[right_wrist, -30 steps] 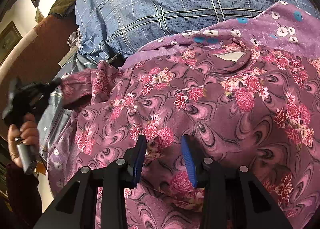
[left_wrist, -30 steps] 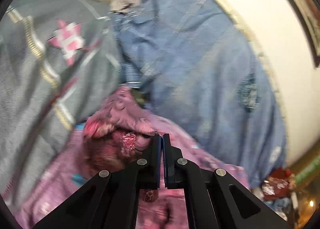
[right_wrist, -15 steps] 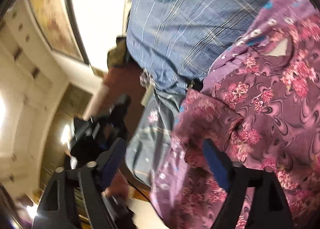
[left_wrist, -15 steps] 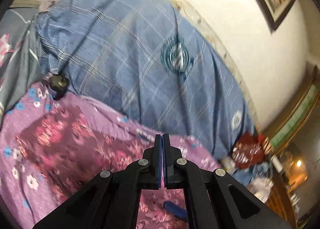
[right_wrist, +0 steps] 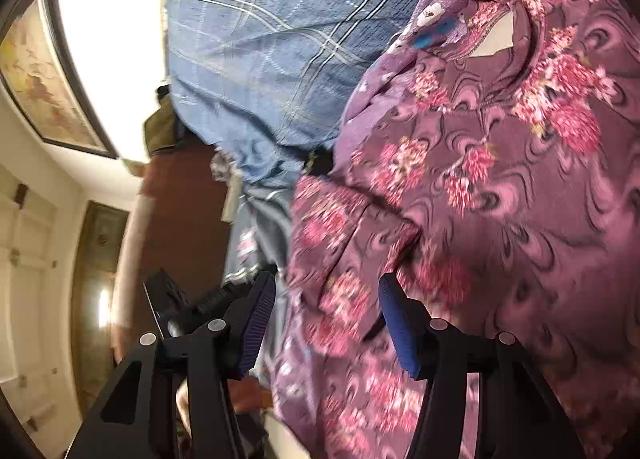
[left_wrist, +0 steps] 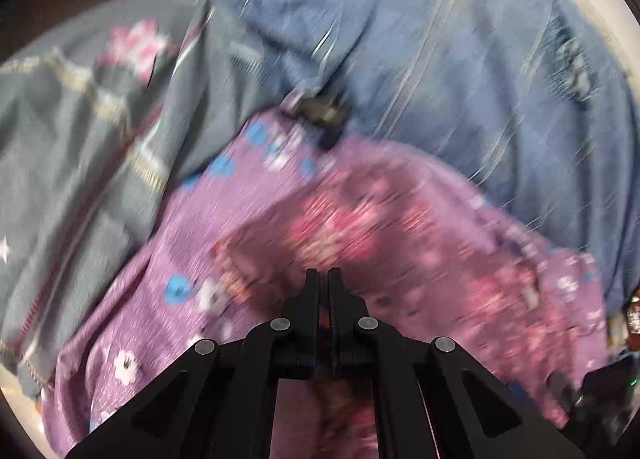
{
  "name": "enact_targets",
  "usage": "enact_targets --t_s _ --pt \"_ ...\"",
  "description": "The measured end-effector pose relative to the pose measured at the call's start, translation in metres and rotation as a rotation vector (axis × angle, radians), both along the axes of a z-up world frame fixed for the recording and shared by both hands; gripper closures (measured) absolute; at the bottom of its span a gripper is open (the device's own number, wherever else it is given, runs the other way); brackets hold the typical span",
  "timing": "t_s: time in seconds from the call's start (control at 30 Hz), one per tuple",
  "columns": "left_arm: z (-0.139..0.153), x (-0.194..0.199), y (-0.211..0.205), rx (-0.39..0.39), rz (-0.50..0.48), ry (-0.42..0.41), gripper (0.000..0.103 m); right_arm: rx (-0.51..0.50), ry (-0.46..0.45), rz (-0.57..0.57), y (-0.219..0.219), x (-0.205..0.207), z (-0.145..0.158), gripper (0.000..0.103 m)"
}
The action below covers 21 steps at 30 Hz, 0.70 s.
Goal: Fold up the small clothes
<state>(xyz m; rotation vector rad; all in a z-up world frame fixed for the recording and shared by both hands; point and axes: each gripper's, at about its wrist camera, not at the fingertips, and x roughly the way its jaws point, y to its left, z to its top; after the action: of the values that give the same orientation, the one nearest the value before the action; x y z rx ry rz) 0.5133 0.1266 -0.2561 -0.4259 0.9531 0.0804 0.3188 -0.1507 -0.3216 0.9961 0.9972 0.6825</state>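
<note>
The right claw (right_wrist: 326, 319), jaws closing, straddles a folded edge of the top (right_wrist: 500, 199) without yet pinching it. The left claw (left_wrist: 323, 279) hovers shut and empty above the same top (left_wrist: 360, 235). Thin, limp and light, the cloth is probably best taken at hem or sleeve. Maroon with pink flowers, it lies near, on a purple cloth (left_wrist: 160, 259); a blue blanket (right_wrist: 280, 39) lies beyond.

Heavy motion blur, fisheye-bent edges, dim indoor light
</note>
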Motion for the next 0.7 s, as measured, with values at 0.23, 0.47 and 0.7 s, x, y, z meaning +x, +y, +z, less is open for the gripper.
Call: enact_targets --t_s 0.23,0.47,0.7 --pt "0.004 0.004 0.011 0.03 0.03 -0.013 0.1 -0.085 0.013 -0.035 0.027 0.018 -0.013 0.05" --pt "0.007 -0.021 0.021 0.023 0.063 -0.036 0.1 -0.232 -0.059 -0.005 0.046 0.016 -0.001 0.097" --pt "0.027 -0.034 0.02 0.038 0.087 -0.116 0.1 -0.249 -0.364 -0.242 -0.031 -0.026 0.098 0.098"
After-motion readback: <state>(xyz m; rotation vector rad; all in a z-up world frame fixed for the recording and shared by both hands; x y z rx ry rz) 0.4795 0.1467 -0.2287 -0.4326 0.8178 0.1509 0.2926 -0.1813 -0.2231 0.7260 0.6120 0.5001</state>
